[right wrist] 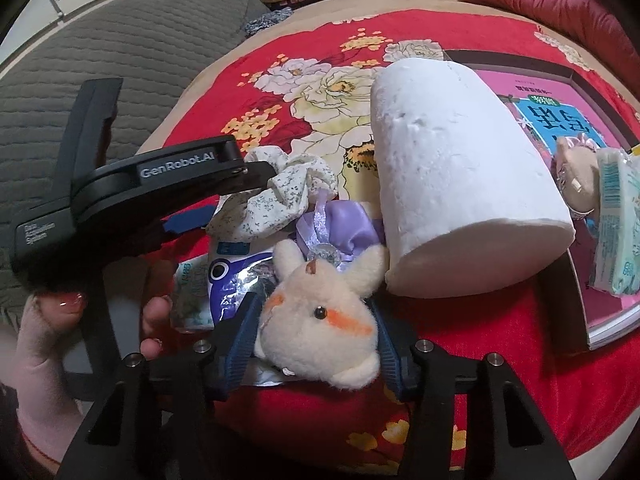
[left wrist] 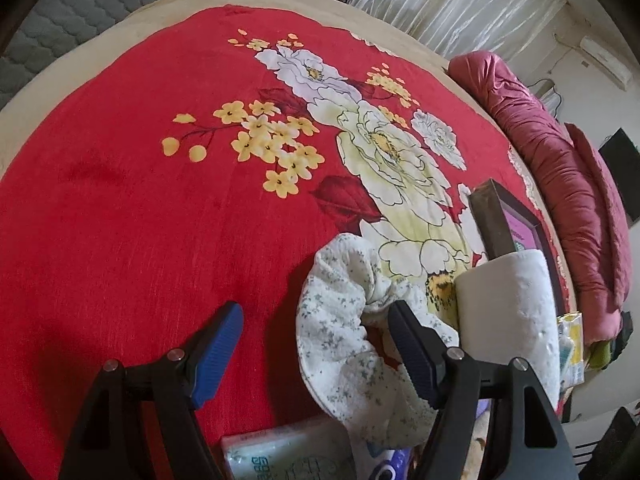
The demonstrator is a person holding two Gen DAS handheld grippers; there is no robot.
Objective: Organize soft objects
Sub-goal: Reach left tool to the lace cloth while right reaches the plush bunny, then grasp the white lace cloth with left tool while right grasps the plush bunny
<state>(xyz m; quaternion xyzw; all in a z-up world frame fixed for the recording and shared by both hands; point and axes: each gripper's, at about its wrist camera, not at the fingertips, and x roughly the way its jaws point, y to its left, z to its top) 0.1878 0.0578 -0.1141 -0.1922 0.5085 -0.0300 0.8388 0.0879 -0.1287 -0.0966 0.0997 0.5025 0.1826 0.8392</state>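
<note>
My right gripper (right wrist: 316, 332) is shut on a cream plush rabbit (right wrist: 320, 320) in a purple satin dress, low over the red floral blanket (right wrist: 460, 400). My left gripper (left wrist: 316, 332) is open; its right finger (left wrist: 412, 348) lies against a white floral scrunchie (left wrist: 340, 320), which sits beside rather than between the fingers. The scrunchie also shows in the right wrist view (right wrist: 280, 192), with the left gripper's body (right wrist: 160, 184) over it. A white paper roll (right wrist: 460, 184) lies to the rabbit's right and also shows in the left wrist view (left wrist: 516, 312).
A pink book (right wrist: 560, 120) lies under the roll. A small plush toy (right wrist: 576, 176) and a tissue pack (right wrist: 616, 224) rest on the book. More tissue packs (right wrist: 224, 276) lie under the rabbit. A crimson quilt (left wrist: 560, 176) lines the bed's far edge; a grey quilted headboard (right wrist: 100, 60) stands left.
</note>
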